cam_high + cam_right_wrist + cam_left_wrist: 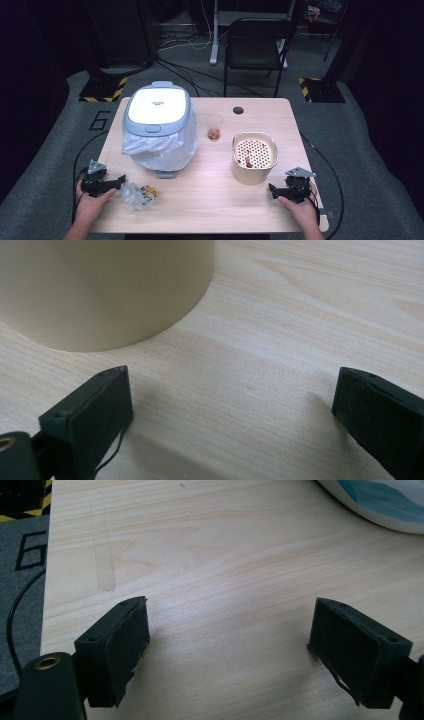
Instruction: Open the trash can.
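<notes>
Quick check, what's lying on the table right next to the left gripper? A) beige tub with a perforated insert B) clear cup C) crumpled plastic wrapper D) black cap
C: in the high view the crumpled plastic wrapper lies just beside the left gripper, while the clear cup and the beige tub stand farther across the table.

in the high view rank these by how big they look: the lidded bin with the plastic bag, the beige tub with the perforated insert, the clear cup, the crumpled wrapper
1. lidded bin, clearly largest.
2. beige tub.
3. crumpled wrapper.
4. clear cup.
The last two look close in size; the wrapper lies nearer the camera, so that order is unsure.
</notes>
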